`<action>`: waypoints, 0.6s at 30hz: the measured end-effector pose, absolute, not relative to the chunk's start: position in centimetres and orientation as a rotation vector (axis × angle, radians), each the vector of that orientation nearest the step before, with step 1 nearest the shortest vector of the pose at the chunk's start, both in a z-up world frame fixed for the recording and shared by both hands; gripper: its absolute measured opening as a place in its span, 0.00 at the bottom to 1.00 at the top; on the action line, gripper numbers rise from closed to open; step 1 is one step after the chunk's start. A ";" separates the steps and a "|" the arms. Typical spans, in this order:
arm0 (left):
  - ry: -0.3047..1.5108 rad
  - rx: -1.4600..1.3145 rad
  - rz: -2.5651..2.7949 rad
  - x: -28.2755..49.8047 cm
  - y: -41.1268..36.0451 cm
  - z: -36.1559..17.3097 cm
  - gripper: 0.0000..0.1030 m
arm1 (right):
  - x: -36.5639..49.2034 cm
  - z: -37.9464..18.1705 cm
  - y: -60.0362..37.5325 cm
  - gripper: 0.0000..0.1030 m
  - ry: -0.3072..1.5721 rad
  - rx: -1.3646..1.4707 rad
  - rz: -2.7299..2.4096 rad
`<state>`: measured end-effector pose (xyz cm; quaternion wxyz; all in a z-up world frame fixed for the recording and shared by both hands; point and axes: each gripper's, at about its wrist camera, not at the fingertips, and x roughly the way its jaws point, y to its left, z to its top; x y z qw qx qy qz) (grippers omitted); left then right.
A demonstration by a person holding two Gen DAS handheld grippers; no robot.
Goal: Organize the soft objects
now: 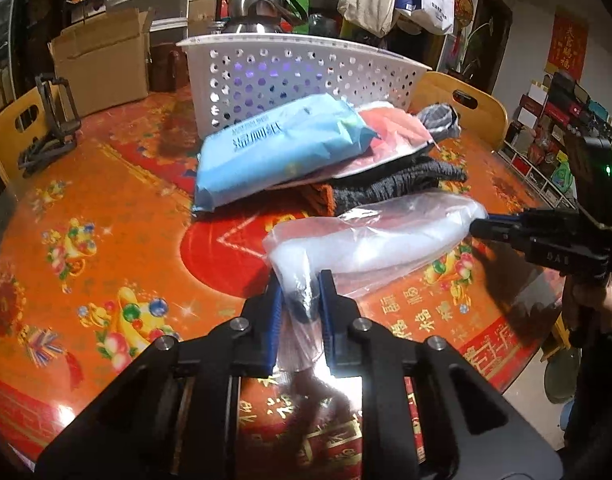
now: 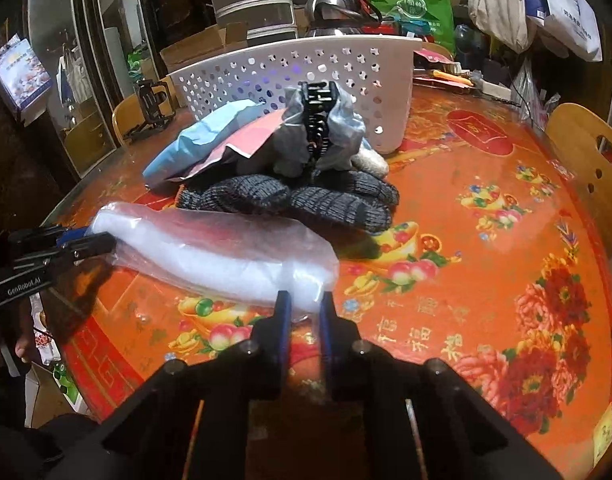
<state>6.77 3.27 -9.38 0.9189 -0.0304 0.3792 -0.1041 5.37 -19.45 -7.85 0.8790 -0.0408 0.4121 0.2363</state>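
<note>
A clear plastic bag (image 1: pixel 386 240) (image 2: pixel 209 248) with something soft and white inside lies across the red patterned table. My left gripper (image 1: pixel 301 282) (image 2: pixel 105 242) is shut on one end of it, and the film bunches between the blue pads. My right gripper (image 2: pixel 305 297) (image 1: pixel 477 227) is shut on the opposite end. Behind the bag sits a pile: a light blue tissue pack (image 1: pixel 281 148) (image 2: pixel 197 140), a pink packet (image 1: pixel 394 128), dark grey knit gloves (image 1: pixel 394 188) (image 2: pixel 306 196) and a grey bag with a black item (image 2: pixel 322 128). A white perforated basket (image 1: pixel 306 68) (image 2: pixel 289 64) stands behind the pile.
Wooden chairs (image 1: pixel 13 136) (image 2: pixel 586 152) stand at the table's edges. A cardboard box (image 1: pixel 101 60) and a steel kettle (image 1: pixel 257 12) sit behind the basket. A black phone stand (image 1: pixel 57 120) is at the table's left. Bags hang on the back wall.
</note>
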 end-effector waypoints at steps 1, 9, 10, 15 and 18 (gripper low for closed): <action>0.775 -0.063 -0.213 6.8 3.4 -9.2 0.15 | 5.3 -7.7 -19.4 0.11 0.854 -0.085 0.495; 0.734 -0.066 -0.228 6.5 4.0 -7.6 0.15 | 4.6 -5.8 -19.5 0.11 0.788 -0.068 0.491; 0.727 -0.066 -0.229 6.4 3.9 -7.3 0.15 | 4.6 -5.4 -19.6 0.11 0.779 -0.067 0.489; 0.688 -0.054 -0.232 7.0 3.7 -5.2 0.15 | 4.9 -3.4 -20.0 0.11 0.741 -0.055 0.490; 0.666 -0.039 -0.237 7.5 3.6 -3.8 0.15 | 5.1 -1.7 -20.2 0.11 0.712 -0.054 0.487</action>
